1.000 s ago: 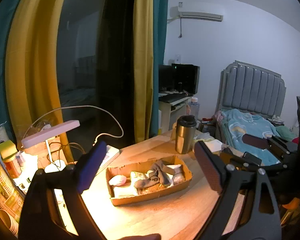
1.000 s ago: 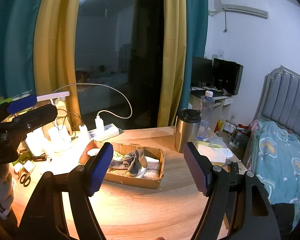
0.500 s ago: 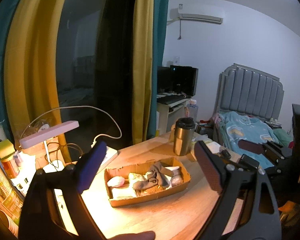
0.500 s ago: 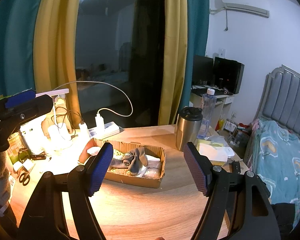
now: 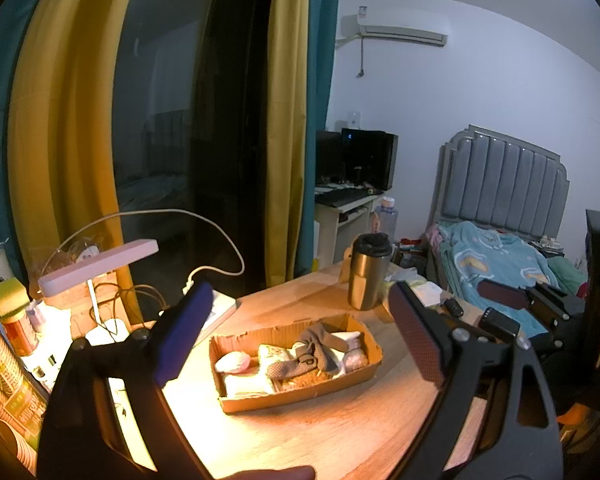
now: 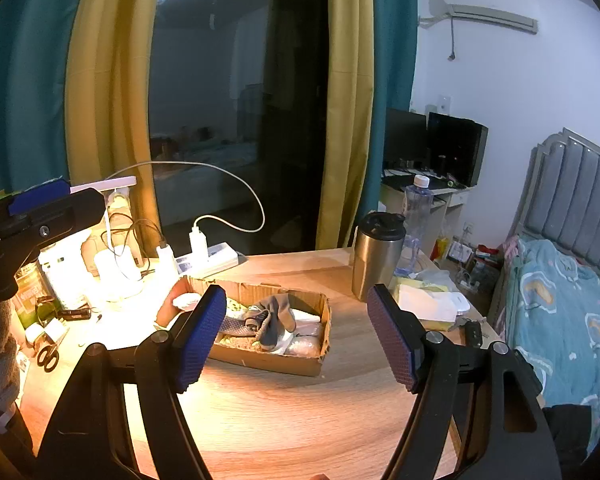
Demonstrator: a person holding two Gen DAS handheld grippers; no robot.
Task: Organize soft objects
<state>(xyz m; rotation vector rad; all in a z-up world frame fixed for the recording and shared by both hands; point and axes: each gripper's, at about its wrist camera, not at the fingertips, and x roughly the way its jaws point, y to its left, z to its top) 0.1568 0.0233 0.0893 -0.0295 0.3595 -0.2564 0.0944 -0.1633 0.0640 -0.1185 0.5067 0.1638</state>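
Left gripper jaws wide apart and empty, right gripper jaws likewise apart, both tilted slightly downward

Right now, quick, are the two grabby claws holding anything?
Left gripper: open, holding nothing.
Right gripper: open, holding nothing.

In the left wrist view the right gripper now sits lower and nearer the frame's edge. In the right wrist view the left gripper rides higher than a second ago.
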